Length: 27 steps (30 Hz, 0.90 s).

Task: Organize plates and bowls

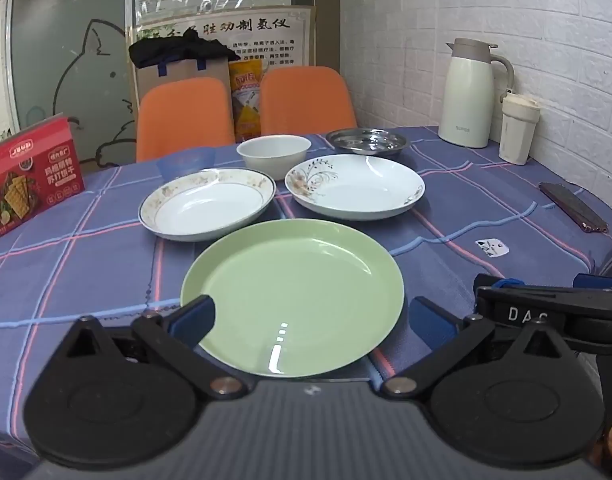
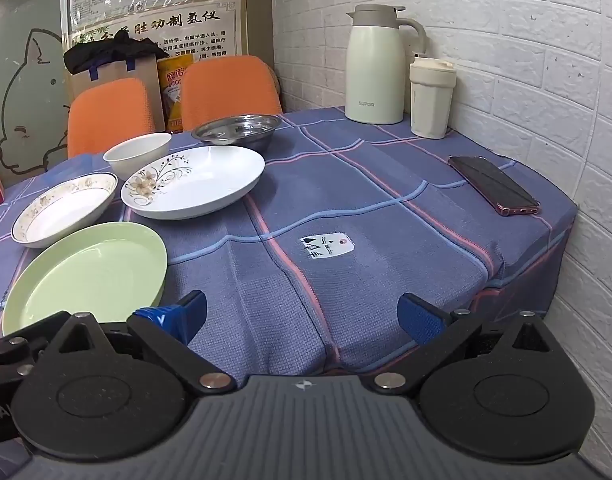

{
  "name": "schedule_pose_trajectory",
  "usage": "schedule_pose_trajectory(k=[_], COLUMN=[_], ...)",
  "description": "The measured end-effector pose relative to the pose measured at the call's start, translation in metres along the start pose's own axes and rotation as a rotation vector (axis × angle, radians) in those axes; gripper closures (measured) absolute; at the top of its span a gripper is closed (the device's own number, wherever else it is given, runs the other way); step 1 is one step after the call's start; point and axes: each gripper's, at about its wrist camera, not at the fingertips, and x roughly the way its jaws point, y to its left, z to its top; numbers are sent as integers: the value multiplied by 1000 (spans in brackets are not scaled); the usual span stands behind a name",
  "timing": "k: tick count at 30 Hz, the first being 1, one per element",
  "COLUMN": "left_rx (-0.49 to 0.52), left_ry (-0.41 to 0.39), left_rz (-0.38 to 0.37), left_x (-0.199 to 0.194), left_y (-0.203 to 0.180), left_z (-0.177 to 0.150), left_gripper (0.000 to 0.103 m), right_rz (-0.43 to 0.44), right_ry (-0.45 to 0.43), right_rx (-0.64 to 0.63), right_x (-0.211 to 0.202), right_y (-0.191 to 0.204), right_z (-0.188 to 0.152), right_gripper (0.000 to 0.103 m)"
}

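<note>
Both my grippers, left gripper [image 1: 309, 320] and right gripper [image 2: 302, 316], are spread wide, holding nothing. Green plate [image 1: 294, 300] sits just before the floral plate [image 1: 355, 186]; its slick, shallow rim could easily slip my pinch.

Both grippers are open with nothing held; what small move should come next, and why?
Probably ease the left gripper forward and down to the green plate: its near rim already lies between the open fingers, while the right gripper faces bare tablecloth.
</note>
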Motion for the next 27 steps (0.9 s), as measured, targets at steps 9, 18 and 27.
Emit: schedule_pose_trajectory(k=[9, 18, 27], left_rx=[6, 1, -2], left_ry=[4, 5, 8], left_rz=[-1, -2, -1], left_x=[1, -1, -2], left_y=[0, -3, -3], left_z=[0, -1, 0], left_gripper=[0, 0, 0], right_rz=[1, 2, 3], right_ry=[-2, -1, -1], right_rx=[2, 0, -1], right_x=[-1, -2, -2], right_y=[-1, 0, 0], right_z=[0, 0, 0], right_gripper=[13, 13, 13])
